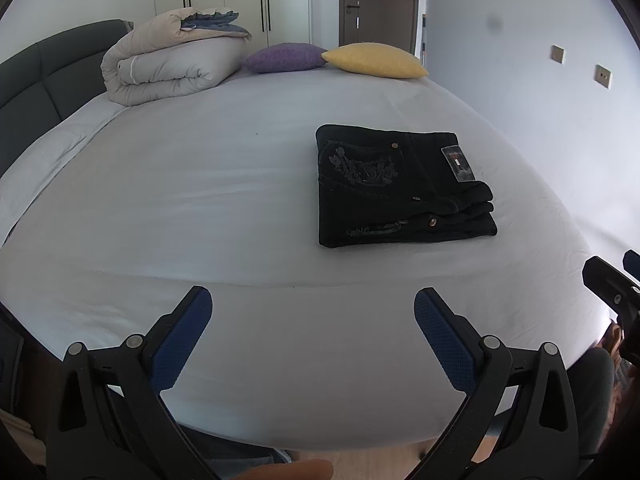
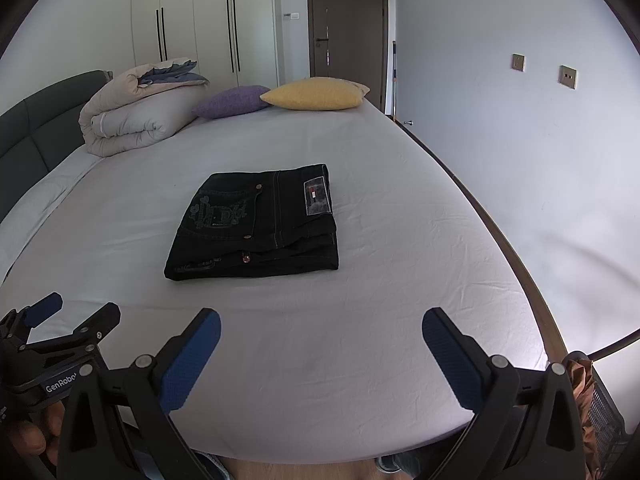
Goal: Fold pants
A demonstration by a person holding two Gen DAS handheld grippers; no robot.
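Note:
Black pants (image 1: 400, 188) lie folded into a flat rectangular stack on the white bed sheet (image 1: 200, 200), with a back pocket and waist label facing up. They also show in the right wrist view (image 2: 256, 224). My left gripper (image 1: 312, 308) is open and empty, held above the near edge of the bed, well short of the pants. My right gripper (image 2: 320, 328) is open and empty, also above the near bed edge, in front of the pants. The left gripper shows at the lower left of the right wrist view (image 2: 72, 316).
A rolled beige duvet (image 1: 168, 60) lies at the far left by the dark headboard (image 1: 36, 76). A purple pillow (image 1: 284, 58) and a yellow pillow (image 1: 372, 60) lie at the far end. A wall runs along the bed's right side (image 2: 520, 140).

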